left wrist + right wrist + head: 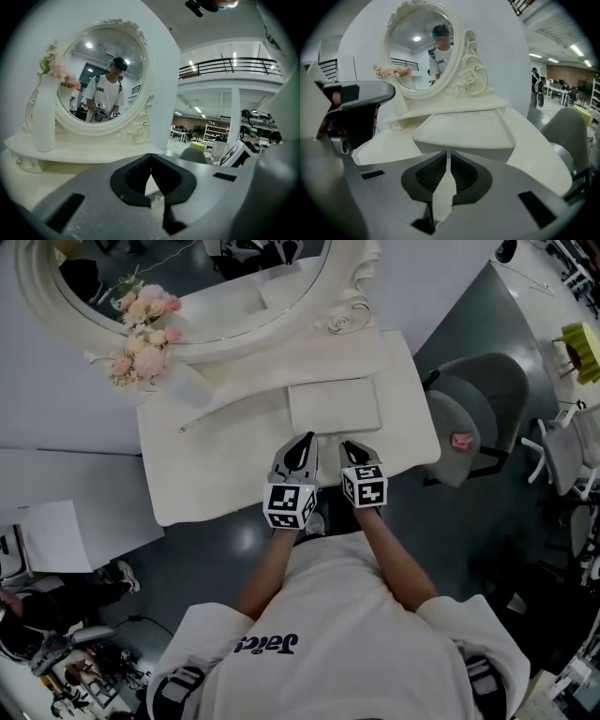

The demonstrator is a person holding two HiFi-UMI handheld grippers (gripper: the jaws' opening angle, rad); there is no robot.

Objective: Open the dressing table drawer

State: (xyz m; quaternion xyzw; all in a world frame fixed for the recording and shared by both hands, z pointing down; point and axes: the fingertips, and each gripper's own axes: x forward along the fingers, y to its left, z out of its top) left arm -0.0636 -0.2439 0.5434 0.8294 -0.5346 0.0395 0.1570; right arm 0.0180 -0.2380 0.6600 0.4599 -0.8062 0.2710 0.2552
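At the table's (pixel 206 474) front edge the left gripper (pixel 303 442) and right gripper (pixel 350 448) sit side by side, each claw pressed together and empty. No view shows the drawer front; it likely lies under that edge, below them. Best to part one claw, find the handle, clamp squarely and pull straight back. Counted: one table, one mirror (pixel 234 296), one vase (pixel 183 381), one chair (pixel 487 390), two grippers.

Dressing table (pixel 197 474): a smooth cream surface with a satin, painted look is shown; the mirror frame (pixel 349 306) is carved in the same finish. Mirror glass (pixel 101 79): glossy. Left gripper (pixel 150 158) and right gripper (pixel 446 153): matt grey plastic, fitted with ribbed black pads (pixel 429 176). Chair (pixel 487 395), far right: grey cloth.
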